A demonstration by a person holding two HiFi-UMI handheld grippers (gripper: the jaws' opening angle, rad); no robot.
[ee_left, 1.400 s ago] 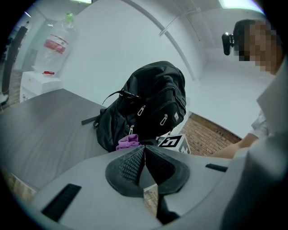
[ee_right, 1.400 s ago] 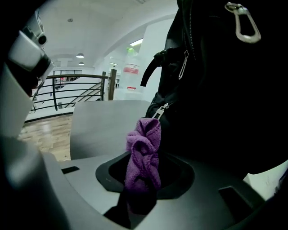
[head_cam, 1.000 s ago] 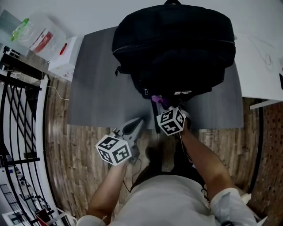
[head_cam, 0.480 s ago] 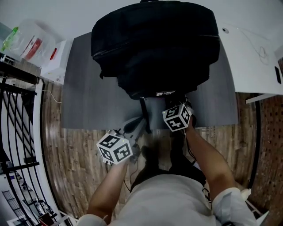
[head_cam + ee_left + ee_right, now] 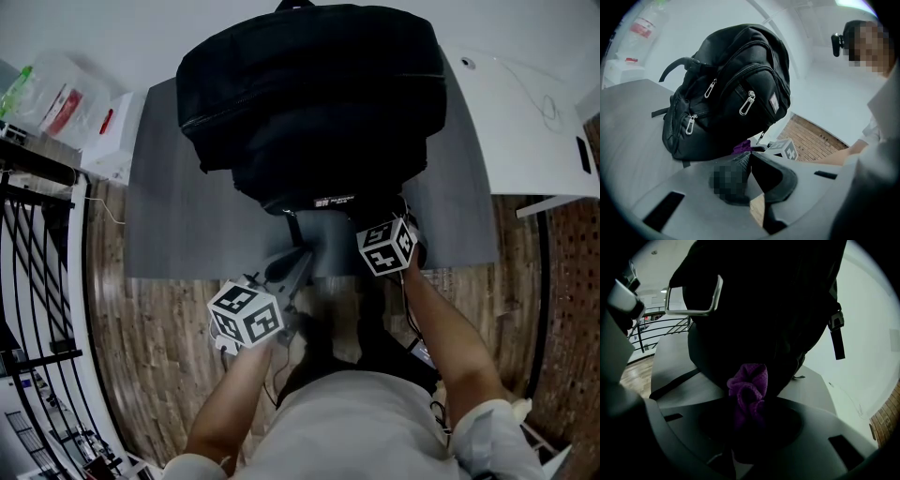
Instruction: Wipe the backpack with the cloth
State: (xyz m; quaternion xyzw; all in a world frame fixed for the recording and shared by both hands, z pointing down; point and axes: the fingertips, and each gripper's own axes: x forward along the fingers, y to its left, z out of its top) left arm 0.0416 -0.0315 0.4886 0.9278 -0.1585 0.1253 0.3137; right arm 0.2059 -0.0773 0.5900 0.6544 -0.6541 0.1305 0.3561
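- The backpack (image 5: 309, 103) stands on the grey surface (image 5: 187, 225). It fills the upper middle of the head view, and it now sits a little higher and further left in that frame than a second ago.
- The cloth (image 5: 749, 387) is bunched and purple. It touches the bag's lower edge at the centre of the right gripper view. A second ago a scrap of it showed in the head view under the bag, and now it is hidden there.
- The right gripper (image 5: 750, 404) is pinching that cloth. In the head view its marker cube has slid to the right along the bag's near edge, from under the middle towards the lower right corner.
- I read that as a wiping stroke under way along the base. The top and sides look not yet reached, so most of the wiping seems still to come.
- The left gripper (image 5: 749, 157) has its jaws pressed together on nothing. It sits at lower centre-left of the head view, over the surface's near edge and clear of the bag, about where it was.
- By my count:
  - one backpack
  - one cloth
  - two grippers
  - one grey surface
  - at least three metal zip pulls (image 5: 747, 103), seen in the left gripper view
- Further out I count:
  - one white table (image 5: 525, 122) at upper right
  - one white box (image 5: 112, 131) at upper left
  - one black railing (image 5: 37, 253) down the left side
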